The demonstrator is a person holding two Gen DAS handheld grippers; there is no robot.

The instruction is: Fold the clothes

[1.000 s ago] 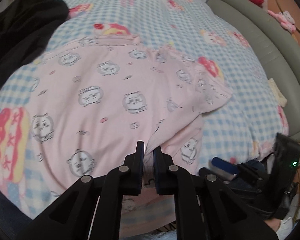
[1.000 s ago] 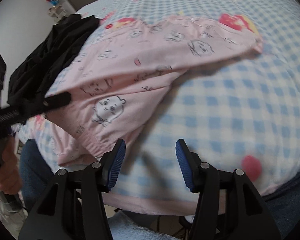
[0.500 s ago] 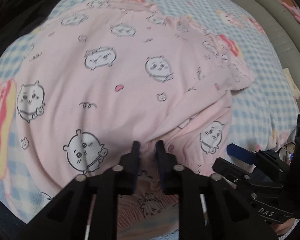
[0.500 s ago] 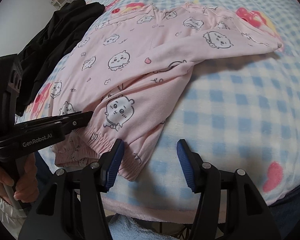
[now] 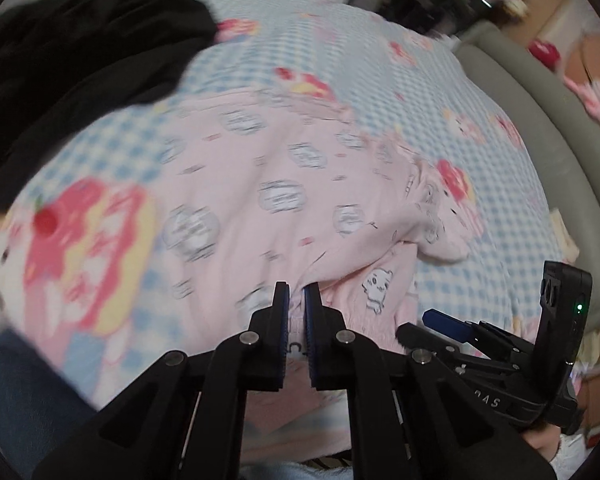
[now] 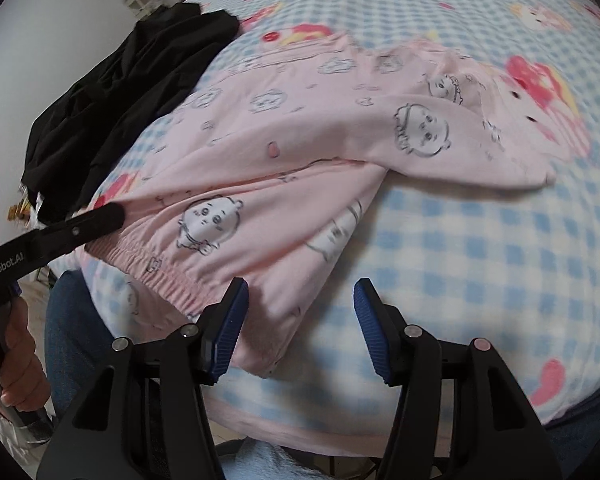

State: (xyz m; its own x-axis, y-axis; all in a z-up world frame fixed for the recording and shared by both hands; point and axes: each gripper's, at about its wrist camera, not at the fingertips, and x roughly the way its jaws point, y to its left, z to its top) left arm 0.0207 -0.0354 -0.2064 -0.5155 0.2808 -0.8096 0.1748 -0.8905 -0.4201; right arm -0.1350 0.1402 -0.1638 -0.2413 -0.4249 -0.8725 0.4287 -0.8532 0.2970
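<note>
Pink pyjama trousers [image 5: 268,184] printed with cartoon faces lie spread on a blue checked bed cover [image 5: 380,60]. My left gripper [image 5: 296,300] is shut on the trousers' elastic waistband at the near edge of the bed. In the right wrist view the trousers [image 6: 320,140] stretch across the cover [image 6: 480,260], and the left gripper's finger [image 6: 80,228] clamps the waistband at left. My right gripper [image 6: 300,292] is open and empty, hovering just over the waistband's right end; it also shows in the left wrist view [image 5: 452,320].
A heap of black clothes [image 5: 72,60] lies at the bed's far left, also seen in the right wrist view [image 6: 120,92]. A grey padded bed frame [image 5: 540,120] curves along the right. The person's jeans-clad knees [image 6: 72,340] press against the near edge.
The left gripper has pulled back and up with the waistband, drawing the trousers toward the near edge. The right gripper stays open and has closed in on the waistband's right end.
</note>
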